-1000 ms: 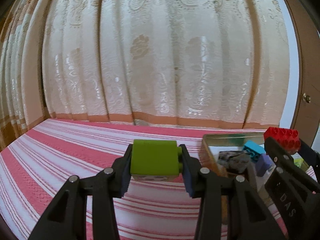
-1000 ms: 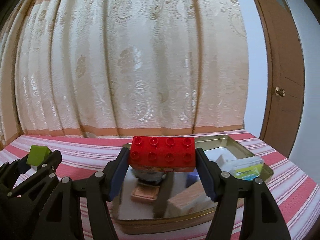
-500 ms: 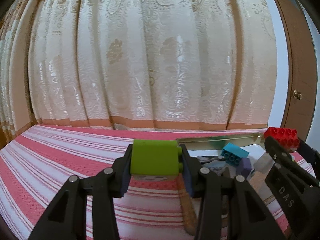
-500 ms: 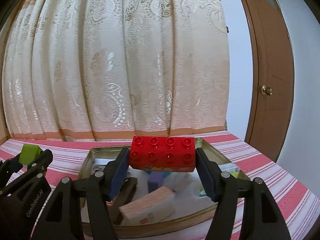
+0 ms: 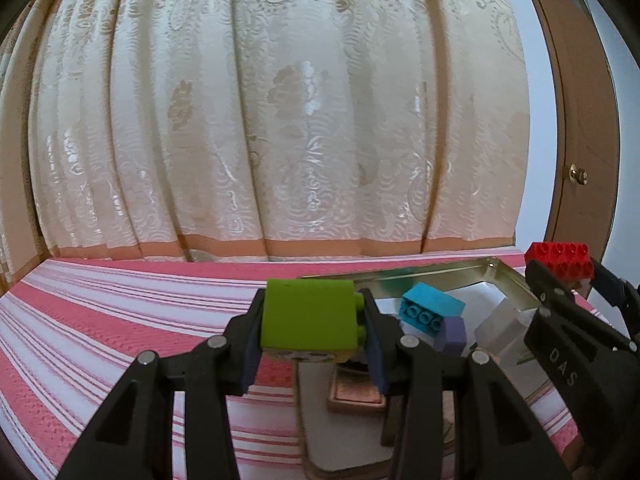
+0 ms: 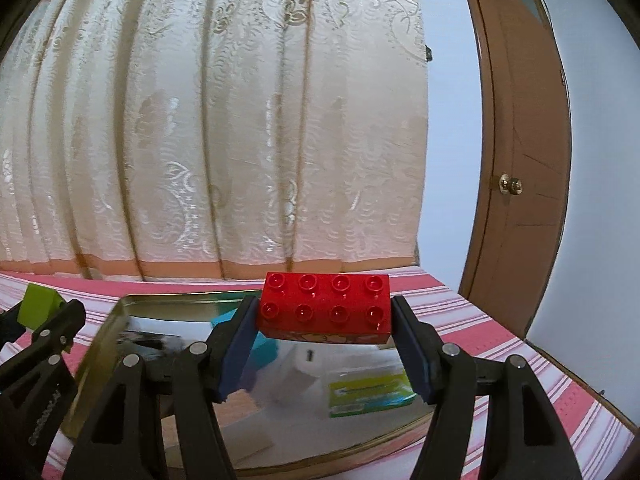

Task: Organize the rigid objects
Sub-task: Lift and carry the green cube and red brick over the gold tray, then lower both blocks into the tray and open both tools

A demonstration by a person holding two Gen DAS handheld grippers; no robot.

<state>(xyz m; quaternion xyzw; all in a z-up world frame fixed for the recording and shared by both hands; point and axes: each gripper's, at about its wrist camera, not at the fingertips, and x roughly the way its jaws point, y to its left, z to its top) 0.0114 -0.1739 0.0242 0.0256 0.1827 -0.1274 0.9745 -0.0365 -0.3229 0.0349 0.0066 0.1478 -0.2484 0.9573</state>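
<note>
Both grippers carried sideways vs a sec ago, now over metal tin (image 6: 100, 344). L gripper (image 5: 312, 330) clamped on green block (image 5: 308, 314), R gripper (image 6: 324, 318) clamped on red 2x4 brick (image 6: 325, 306). Tin w/ blue brick (image 5: 430, 308) now beneath; prob. ready to drop in.

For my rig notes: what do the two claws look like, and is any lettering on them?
Both the left claw and right claw are black angular plastic frames with silver rivets and dark blue pads. Seen from the left wrist, the right one bears raised "DAS" lettering. No hands, sleeves or cables show.
</note>
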